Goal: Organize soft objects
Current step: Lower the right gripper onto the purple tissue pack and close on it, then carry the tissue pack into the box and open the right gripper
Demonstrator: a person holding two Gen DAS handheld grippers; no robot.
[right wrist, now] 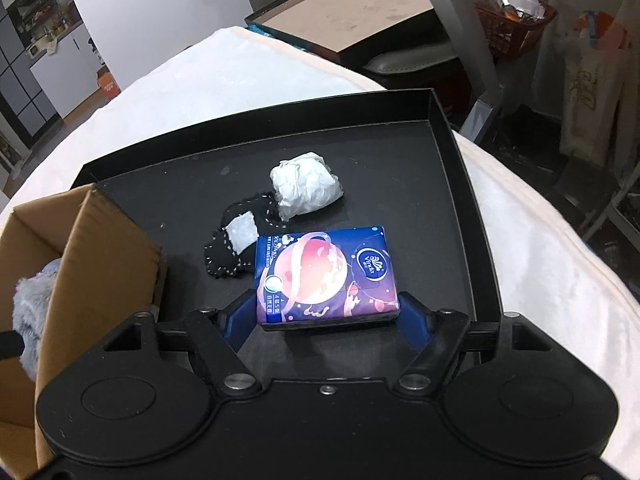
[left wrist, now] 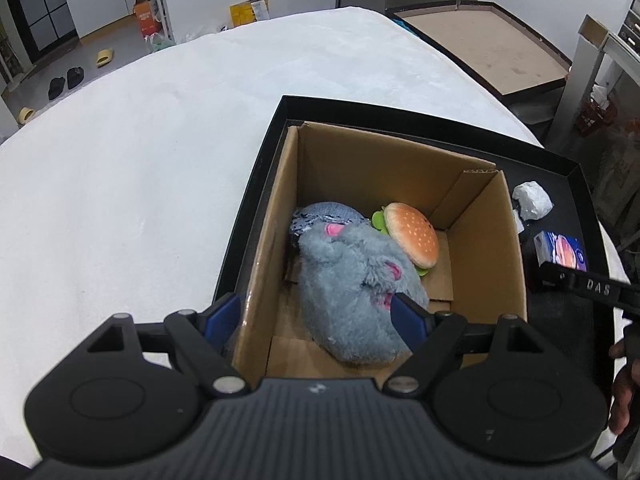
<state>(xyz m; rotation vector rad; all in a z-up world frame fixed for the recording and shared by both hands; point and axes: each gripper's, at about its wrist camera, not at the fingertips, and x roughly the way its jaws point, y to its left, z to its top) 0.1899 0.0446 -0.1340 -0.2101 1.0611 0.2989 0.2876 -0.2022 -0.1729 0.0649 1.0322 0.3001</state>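
Note:
A cardboard box (left wrist: 280, 216) stands on a black tray (left wrist: 256, 184) and holds a grey plush toy (left wrist: 352, 280), a burger plush (left wrist: 412, 232) and a blue knitted piece (left wrist: 324, 216). My left gripper (left wrist: 320, 316) is open, straddling the box's left wall, with one finger touching the plush. My right gripper (right wrist: 324, 316) is open around the near end of a blue tissue pack (right wrist: 324, 272) lying on the tray (right wrist: 452, 184). A white wrapped bundle (right wrist: 306, 188) and a black stitched cloth (right wrist: 232, 240) lie behind it.
The tray rests on a white fluffy cover (left wrist: 140, 160). The box (right wrist: 100, 248) stands just left of the right gripper. A brown board (right wrist: 340, 20) and an orange basket (right wrist: 516, 12) lie beyond the table. Shoes (left wrist: 66, 80) lie on the floor.

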